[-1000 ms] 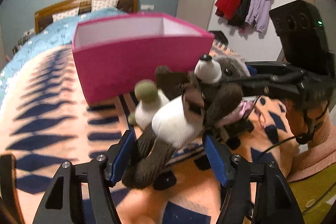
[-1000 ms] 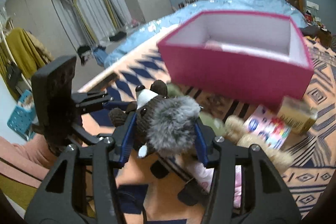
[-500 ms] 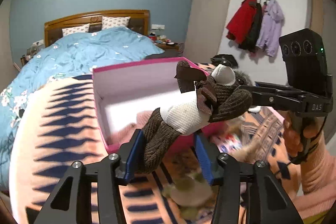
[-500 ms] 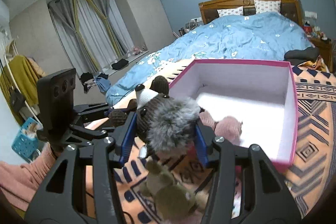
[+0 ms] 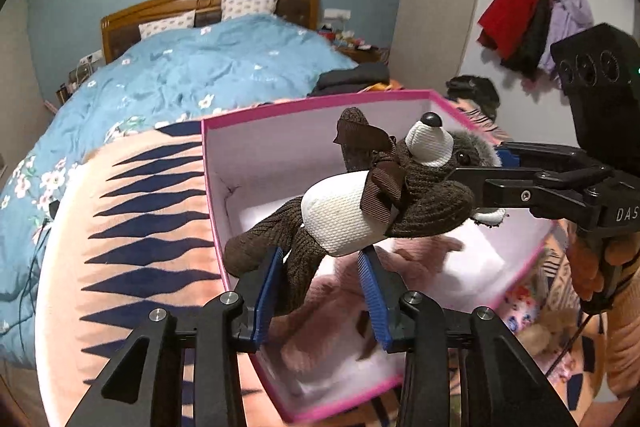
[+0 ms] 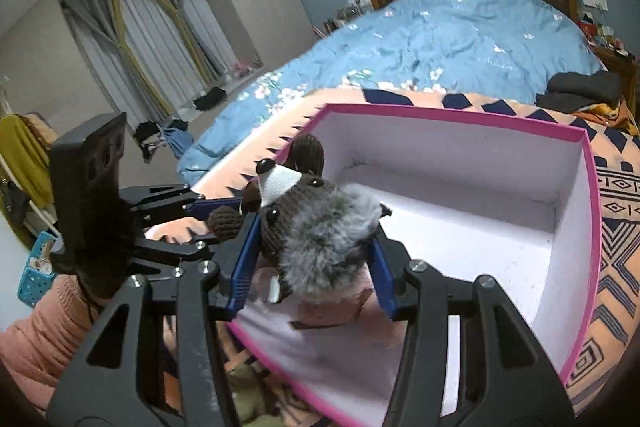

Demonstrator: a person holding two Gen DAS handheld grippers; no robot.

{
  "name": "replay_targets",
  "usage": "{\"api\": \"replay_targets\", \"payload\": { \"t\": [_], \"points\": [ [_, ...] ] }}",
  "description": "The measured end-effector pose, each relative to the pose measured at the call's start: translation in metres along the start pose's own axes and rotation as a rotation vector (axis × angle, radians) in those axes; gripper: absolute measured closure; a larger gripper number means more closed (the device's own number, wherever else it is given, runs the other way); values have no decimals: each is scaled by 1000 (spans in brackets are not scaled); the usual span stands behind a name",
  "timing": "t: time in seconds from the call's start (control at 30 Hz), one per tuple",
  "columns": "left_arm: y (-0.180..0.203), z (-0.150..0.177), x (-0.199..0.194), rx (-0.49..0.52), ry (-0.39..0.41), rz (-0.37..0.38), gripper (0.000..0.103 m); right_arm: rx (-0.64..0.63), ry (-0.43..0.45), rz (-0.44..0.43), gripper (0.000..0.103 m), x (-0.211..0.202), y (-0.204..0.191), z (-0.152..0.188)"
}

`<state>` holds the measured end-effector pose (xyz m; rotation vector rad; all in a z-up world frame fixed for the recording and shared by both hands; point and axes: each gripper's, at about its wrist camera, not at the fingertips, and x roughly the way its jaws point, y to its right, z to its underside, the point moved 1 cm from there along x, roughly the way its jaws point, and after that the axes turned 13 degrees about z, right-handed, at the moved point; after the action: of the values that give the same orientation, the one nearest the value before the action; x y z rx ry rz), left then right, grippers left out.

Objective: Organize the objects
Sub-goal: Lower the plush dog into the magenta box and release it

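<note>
A brown knitted plush toy (image 5: 348, 215) with a white belly and grey furry head (image 6: 324, 231) hangs stretched over the open pink box (image 5: 280, 111). My left gripper (image 5: 322, 255) has its jaws closing on the toy's leg, with the blue pads against it. My right gripper (image 6: 314, 233) is shut on the furry head. In the left wrist view the right gripper (image 5: 492, 167) comes in from the right. The left gripper (image 6: 212, 223) shows at the left of the right wrist view. A pink plush (image 5: 332, 307) lies inside the box (image 6: 440, 113), under the toy.
The box stands on an orange blanket with navy patterns (image 5: 140, 227), at the foot of a bed with a blue duvet (image 5: 208, 67). Small toys and a printed packet (image 5: 524, 307) lie right of the box. Coats (image 5: 532, 15) hang on the wall.
Both grippers carried the plush toy up off the blanket and over the pink box. The left jaws narrowed around its leg. The right grip on the head stayed the same.
</note>
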<state>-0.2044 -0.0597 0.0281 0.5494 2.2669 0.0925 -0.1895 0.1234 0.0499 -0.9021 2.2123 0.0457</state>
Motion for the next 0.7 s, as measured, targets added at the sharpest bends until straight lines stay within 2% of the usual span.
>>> {"api": "replay_targets", "payload": {
  "t": [0.23,0.33,0.5,0.57,0.7],
  "points": [
    [-2,-3,25,32,-57,-75,64,-49,-98,80,48,30,5,-11],
    [2,-5,27,57,-64,-113,64,-78,-157,154,47,45,6,-12],
    [8,-3,23,56,-46,-124,64,-74,-181,211,42,48,11,-11],
    [10,-2,18,56,-25,-128,57,-65,-177,217,42,45,13,-10],
    [16,-1,-2,49,41,-72,40,-35,-143,205,42,29,17,-5]
  ]
}}
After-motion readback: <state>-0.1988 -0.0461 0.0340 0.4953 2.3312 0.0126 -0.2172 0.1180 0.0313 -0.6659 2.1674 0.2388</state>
